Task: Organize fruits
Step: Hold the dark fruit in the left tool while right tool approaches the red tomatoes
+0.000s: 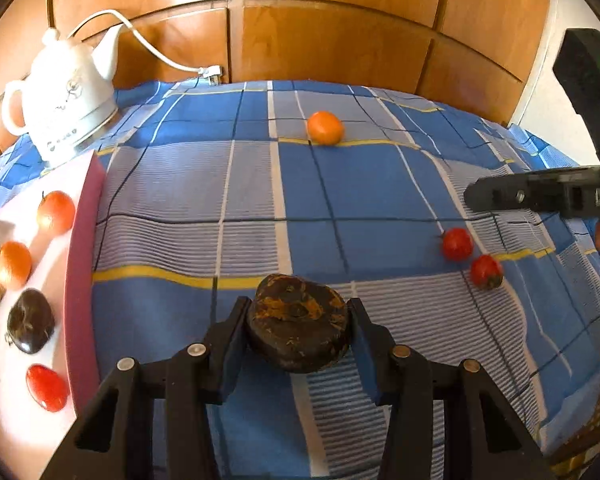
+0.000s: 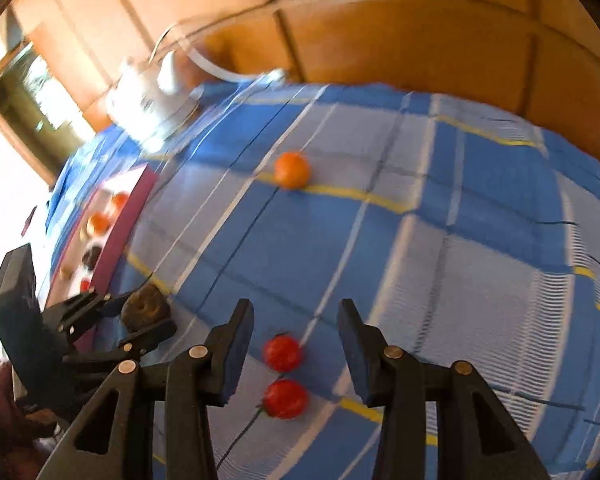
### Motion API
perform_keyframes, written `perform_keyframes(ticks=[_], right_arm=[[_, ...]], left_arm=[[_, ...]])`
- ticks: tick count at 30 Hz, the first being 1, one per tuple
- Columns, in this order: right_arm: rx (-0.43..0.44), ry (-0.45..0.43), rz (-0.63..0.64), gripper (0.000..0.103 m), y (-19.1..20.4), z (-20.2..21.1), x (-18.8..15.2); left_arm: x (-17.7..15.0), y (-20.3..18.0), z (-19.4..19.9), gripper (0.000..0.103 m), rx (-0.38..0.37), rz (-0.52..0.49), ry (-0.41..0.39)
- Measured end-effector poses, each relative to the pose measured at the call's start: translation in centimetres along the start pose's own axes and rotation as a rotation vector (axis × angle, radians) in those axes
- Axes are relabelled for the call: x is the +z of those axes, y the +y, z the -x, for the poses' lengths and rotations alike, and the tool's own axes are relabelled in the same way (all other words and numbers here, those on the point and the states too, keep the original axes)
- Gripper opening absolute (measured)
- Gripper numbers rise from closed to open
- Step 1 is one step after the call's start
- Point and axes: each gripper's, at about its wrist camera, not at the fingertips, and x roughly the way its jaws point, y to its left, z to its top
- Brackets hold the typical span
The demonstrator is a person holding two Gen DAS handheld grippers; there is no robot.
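Wooden panelling (image 1: pixel 340 40) is being seen behind a bed-like surface that is being covered by a blue, grey and white checked cloth with yellow lines (image 1: pixel 360 192). At the far left corner of this cloth, a white ceramic electric kettle with a white cord (image 1: pixel 60 96) is being kept, and just in front of the kettle a white tray with a pink rim (image 1: pixel 82 260) is being used to hold several fruits: two orange round ones (image 1: pixel 56 212), a dark brown one (image 1: pixel 30 320) and a red one (image 1: pixel 46 386), with small pale ones at the tray's left edge.

A dark brown, flattened, wrinkled fruit with orange patches (image 1: pixel 298 322) is being gripped by the left gripper (image 1: pixel 298 320), just right of the tray's near end; the jaws are being pressed against both of its sides, partly closed around it. Whether the fruit is being lifted off the cloth cannot be told.

The right gripper (image 2: pixel 296 324) is being held with its jaws wide apart and with nothing between the pads. Two small red round fruits (image 2: pixel 283 352) are being framed under and between its fingers, well to the right of the tray, lying close together on the cloth. A round orange fruit (image 1: pixel 325 128) is being left alone on the cloth, far from the tray, toward the panelling.
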Motion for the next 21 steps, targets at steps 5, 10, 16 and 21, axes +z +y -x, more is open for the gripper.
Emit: perform_keyframes(ticks=[5,10,16,21], right_arm=[[-0.037,0.071,0.071,0.044,1.5,-2.0,-1.0],[-0.056,0.107,0.100,0.044,2.0,-3.1,-1.6],[-0.073,0.133,0.121,0.044,2.0,-3.7,-1.7],[-0.080,0.136,0.120,0.044,1.8,-3.7,-1.6]], left_arm=[[-0.3,0.1,0.1,0.048,-0.002,0.005,-0.006],[-0.4,0.2,0.1,0.048,-0.007,0.012,-0.011],[-0.4,0.2,0.2,0.048,-0.007,0.016,-0.014],[-0.5,0.2,0.1,0.048,-0.009,0.017,-0.015]])
